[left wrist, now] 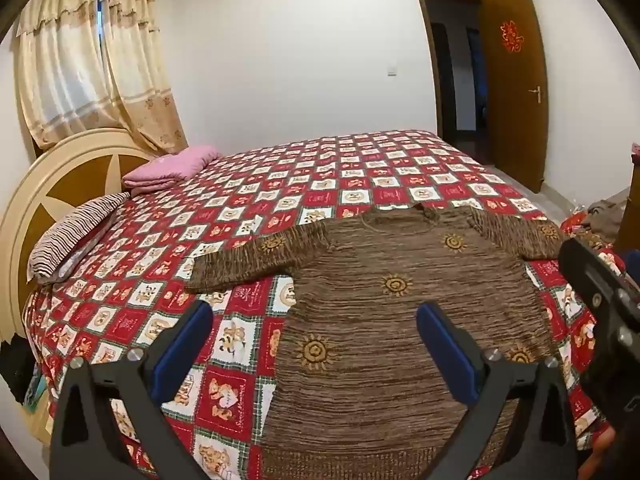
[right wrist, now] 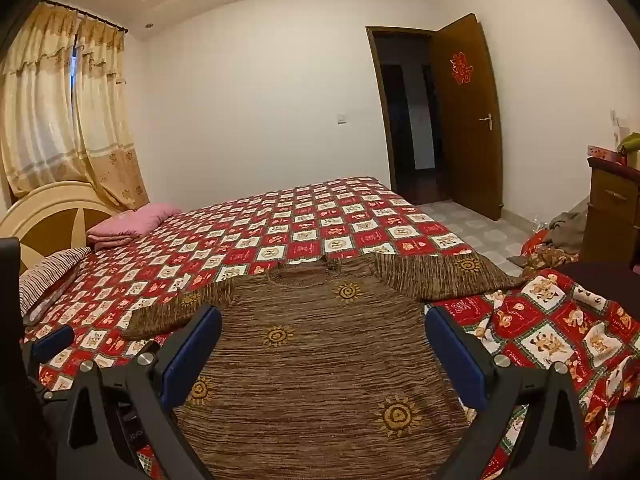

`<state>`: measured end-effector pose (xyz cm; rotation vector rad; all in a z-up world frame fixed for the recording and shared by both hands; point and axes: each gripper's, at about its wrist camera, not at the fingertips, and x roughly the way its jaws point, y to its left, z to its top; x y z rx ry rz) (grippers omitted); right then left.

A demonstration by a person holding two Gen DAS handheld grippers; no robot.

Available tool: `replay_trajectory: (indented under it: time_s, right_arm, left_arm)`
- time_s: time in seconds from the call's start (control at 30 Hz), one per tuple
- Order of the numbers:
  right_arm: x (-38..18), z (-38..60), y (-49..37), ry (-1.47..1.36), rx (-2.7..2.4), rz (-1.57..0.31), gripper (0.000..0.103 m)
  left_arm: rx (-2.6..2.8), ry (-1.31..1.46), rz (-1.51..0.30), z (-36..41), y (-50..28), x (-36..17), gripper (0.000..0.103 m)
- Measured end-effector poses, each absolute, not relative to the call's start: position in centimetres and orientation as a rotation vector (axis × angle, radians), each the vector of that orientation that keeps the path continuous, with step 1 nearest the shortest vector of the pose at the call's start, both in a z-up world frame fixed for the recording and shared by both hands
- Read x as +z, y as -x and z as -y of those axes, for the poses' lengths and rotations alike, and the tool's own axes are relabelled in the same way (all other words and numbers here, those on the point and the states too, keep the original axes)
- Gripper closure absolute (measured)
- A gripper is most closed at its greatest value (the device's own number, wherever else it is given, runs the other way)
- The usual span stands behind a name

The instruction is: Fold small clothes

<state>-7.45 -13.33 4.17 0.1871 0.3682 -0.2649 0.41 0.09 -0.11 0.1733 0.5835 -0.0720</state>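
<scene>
Left gripper [left wrist: 316, 344] and right gripper [right wrist: 324, 354], each seen from its own wrist camera: blue-padded fingers spread wide, released, nothing between them. Both hover low over the near part of the bed, side by side; the right gripper's black body shows at the right edge of the left wrist view, and a blue pad of the left gripper at the left edge of the right wrist view.

Below them lies the brown knit sweater [left wrist: 400, 320] — streaked weave with yellow sun motifs — spread flat, hem nearest the cameras, neckline away, both sleeves stretched outward. It rests on the red-and-white checked bedspread [left wrist: 224, 216], near the bed's near edge; its right sleeve reaches the bed's side.

Farther left, a striped pillow [left wrist: 76, 236] and a folded pink blanket [left wrist: 168, 168] sit against the round cream headboard [left wrist: 24, 208]. Beyond — cream curtains [left wrist: 88, 68], a white wall, and an open brown door [right wrist: 468, 116] bearing a red paper emblem.
</scene>
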Motion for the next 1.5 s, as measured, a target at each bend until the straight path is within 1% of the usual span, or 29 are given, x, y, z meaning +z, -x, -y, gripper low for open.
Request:
replay_trajectory:
  time_s: [0.1,0.17,0.43,1.5]
  right_arm:
    - [4.2,13.3,7.4,-0.185,-0.267,-0.375,0.001]
    - [4.0,13.3,7.4,-0.189,-0.271,-0.378,0.001]
    - [3.6,13.2,7.3,-0.199,-0.271,-0.388,0.001]
    - [3.6,13.8,7.1,-0.222,-0.284,-0.405,0.001]
  left_arm:
    - [-0.083,-0.154,-0.605,-0.5,-1.5,0.1,0.0]
    - [-0.075,-0.184,-0.534,0.6,0.6,-0.1,0.0]
    - [-0.101,-0.166,-0.559,0.1,0.2,-1.0,0.0]
    - [-0.124,-0.14,-0.576,-0.1,0.2,-0.6,0.0]
